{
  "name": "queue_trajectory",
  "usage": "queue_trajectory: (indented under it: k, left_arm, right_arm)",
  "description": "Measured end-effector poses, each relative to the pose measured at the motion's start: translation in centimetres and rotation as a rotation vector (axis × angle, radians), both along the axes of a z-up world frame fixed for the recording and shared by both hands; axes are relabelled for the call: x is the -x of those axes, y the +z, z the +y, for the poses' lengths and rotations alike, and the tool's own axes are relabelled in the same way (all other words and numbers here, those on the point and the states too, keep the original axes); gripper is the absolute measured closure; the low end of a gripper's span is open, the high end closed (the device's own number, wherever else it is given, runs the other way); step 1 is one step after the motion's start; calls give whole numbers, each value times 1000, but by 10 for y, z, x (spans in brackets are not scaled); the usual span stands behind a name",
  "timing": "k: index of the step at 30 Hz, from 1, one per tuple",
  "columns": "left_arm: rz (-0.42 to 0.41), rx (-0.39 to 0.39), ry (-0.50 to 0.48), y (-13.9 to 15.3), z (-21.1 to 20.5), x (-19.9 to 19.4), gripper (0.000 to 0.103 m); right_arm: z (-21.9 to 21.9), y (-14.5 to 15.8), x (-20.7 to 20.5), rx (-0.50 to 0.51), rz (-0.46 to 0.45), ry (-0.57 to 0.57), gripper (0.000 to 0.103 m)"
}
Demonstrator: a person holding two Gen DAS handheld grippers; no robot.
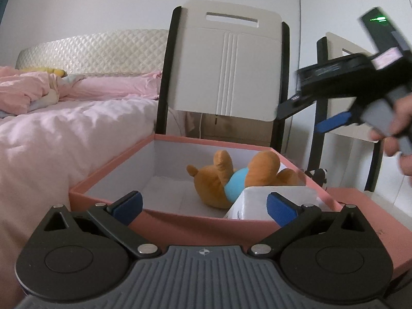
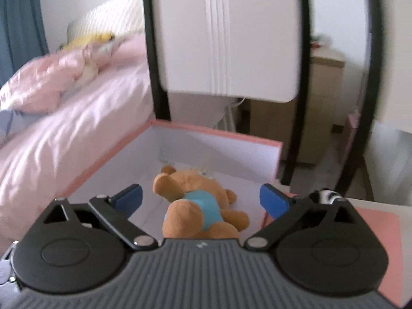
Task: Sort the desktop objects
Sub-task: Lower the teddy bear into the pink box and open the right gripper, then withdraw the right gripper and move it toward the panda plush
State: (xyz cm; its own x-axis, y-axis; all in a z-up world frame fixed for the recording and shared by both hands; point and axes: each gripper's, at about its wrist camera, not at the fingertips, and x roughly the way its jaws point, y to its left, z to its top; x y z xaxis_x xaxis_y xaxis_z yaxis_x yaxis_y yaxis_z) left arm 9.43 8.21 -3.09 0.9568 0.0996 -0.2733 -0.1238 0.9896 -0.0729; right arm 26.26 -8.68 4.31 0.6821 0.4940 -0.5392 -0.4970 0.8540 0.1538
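Plush bear [image 2: 195, 206] in pink box [image 2: 213, 130]; no legible writing.

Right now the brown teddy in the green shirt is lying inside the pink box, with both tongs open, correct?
Not quite: the teddy's shirt is blue, not green, as the right wrist view shows. It does lie inside the pink box, and both the left tongs and right tongs are open.

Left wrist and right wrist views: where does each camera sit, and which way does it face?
Left wrist: low behind the open left tool, facing the pink box; the right tool and a hand show at right.
Right wrist: above the open right tool, looking down into the box.
Shared: box, plush bear, white chair, bed.
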Motion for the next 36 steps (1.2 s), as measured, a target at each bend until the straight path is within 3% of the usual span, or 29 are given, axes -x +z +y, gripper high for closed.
queue_trajectory:
  k: [8,20,25,36]
  left_arm:
    - [-52,-37,11,5,-4,6,0]
    - [-80,-76,8,5,-11,9,0]
    - [-85,-94,5,4,-15,9,0]
    - [-93,-104,2,3,-17,11,0]
  right_arm:
    - [-63,2,70,-125,-140,-117,0]
    - [-88,-62,145,-173,-283,-214,0]
    - [-79,-79,156,-165,-286,-234,0]
    - [-67,-83,158,-135,-307,-256,0]
